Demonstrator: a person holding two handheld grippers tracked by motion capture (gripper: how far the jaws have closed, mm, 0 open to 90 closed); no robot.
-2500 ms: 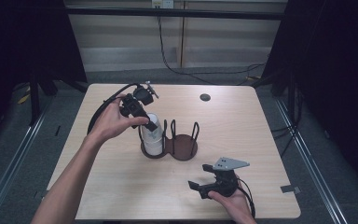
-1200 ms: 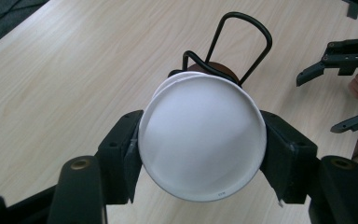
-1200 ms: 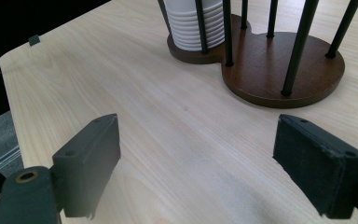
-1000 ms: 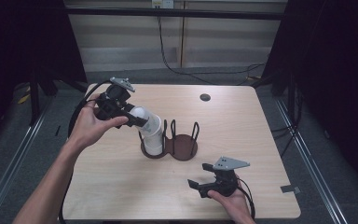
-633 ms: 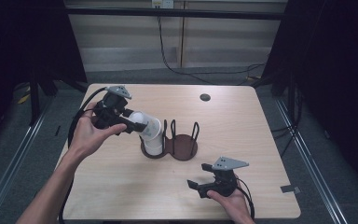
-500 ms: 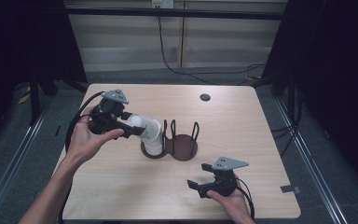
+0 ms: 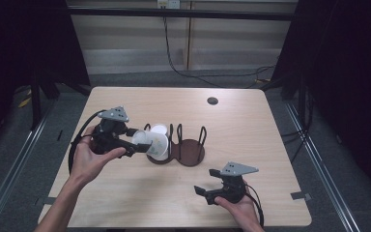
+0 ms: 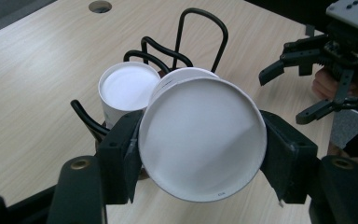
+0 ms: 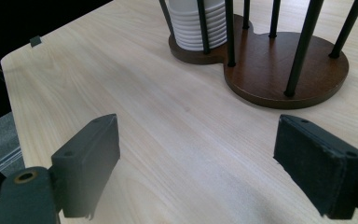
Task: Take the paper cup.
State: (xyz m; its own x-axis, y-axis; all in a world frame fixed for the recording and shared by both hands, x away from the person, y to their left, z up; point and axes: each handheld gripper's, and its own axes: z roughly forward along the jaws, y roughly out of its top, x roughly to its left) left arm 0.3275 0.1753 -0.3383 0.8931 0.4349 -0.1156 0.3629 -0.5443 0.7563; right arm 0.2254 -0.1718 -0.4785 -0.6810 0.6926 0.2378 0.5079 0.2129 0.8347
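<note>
A white paper cup (image 7: 152,143) lies tilted on its side in the air, and my left gripper (image 7: 135,143) is shut on it just left of the cup holder. In the left gripper view the cup's open mouth (image 8: 203,142) faces the camera, with a black pad (image 8: 121,151) pressed on each side. A stack of white cups (image 7: 159,130) stands in the left bay of the brown wooden holder (image 7: 191,151) with black wire loops. My right gripper (image 7: 207,182) rests open near the table's front edge, its jaws wide apart (image 9: 209,158) and pointing toward the holder base (image 9: 279,70).
The holder's right bay (image 7: 193,145) has nothing in it. A dark round hole (image 7: 212,100) sits in the tabletop at the back right. In the left gripper view the right gripper (image 8: 326,56) shows beyond the cup. Cables trail from both grippers.
My left gripper has carried the cup off the stack, moving left, toward the person and lower, and tipping it onto its side. The right gripper has kept still.
</note>
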